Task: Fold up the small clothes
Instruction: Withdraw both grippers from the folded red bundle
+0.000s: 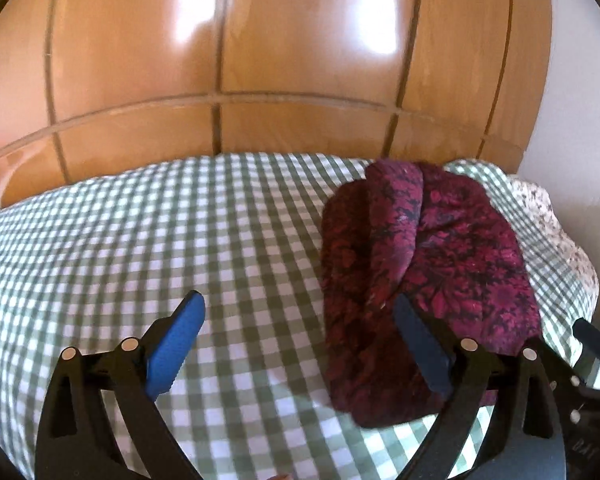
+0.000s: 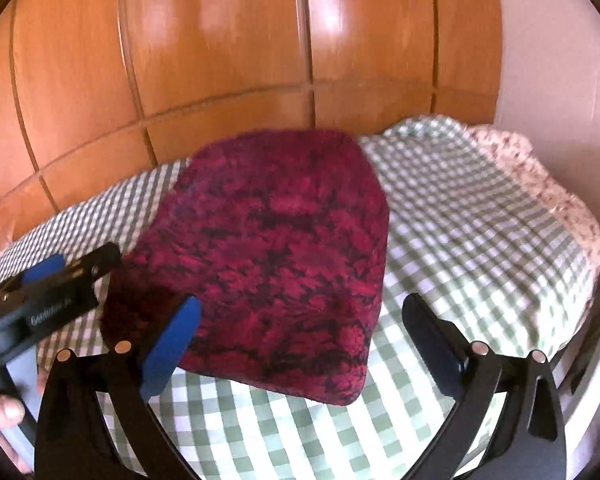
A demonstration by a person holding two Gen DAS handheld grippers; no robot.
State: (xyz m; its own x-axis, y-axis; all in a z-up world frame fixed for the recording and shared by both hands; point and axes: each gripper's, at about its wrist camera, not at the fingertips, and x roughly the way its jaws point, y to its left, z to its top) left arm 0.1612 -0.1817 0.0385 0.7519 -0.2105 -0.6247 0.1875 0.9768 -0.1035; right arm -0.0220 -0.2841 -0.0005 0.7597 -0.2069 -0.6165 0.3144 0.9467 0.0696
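My right finger (image 1: 420, 344) hides part of the garment (image 1: 420, 264); both grippers (image 1: 300, 340) (image 2: 300, 344) gape empty over the bed (image 1: 140, 240); wardrobe (image 1: 220, 60) behind.

Left wrist view: low over the bed (image 1: 140, 220), angled down, facing the wooden wardrobe (image 1: 220, 60); folded crimson garment (image 1: 420, 248) lies right of centre.
Right wrist view: similar height and tilt, nearer the garment (image 2: 276, 248), which sits centred.
Shared: garment, checked bed cover, wardrobe, wall.
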